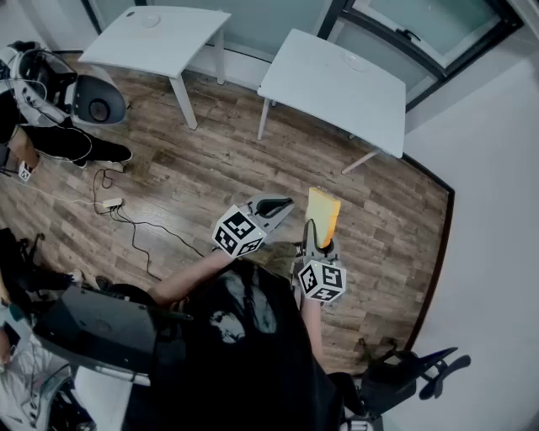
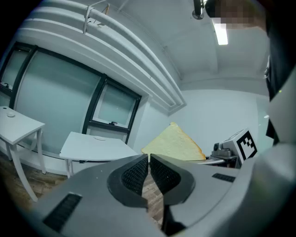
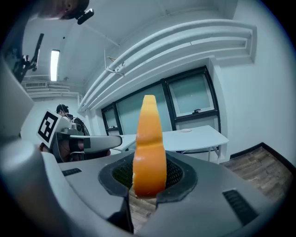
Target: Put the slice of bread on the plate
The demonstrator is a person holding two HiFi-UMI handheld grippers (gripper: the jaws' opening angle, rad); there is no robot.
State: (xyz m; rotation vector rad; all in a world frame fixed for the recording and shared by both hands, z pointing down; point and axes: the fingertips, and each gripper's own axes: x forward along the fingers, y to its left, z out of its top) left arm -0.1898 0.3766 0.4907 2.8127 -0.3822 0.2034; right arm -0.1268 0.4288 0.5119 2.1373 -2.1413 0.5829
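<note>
My right gripper (image 1: 317,242) is shut on a slice of bread (image 1: 324,216), held upright on edge in the air above the wooden floor. The right gripper view shows the golden crust edge of the bread (image 3: 149,143) pinched between the pads of that gripper (image 3: 147,183). My left gripper (image 1: 283,204) hovers just left of the slice, shut with nothing in it. Its own view shows the pads together (image 2: 149,159) and the bread's pale face (image 2: 173,143) just beyond. A small round white thing, perhaps a plate (image 1: 354,61), lies on the right white table (image 1: 337,93).
A second white table (image 1: 160,42) stands at the back left with another small round thing (image 1: 150,18) on it. Cables (image 1: 126,217) and dark gear (image 1: 50,93) lie on the floor at left. An office chair (image 1: 404,370) stands at the bottom right, by the wall.
</note>
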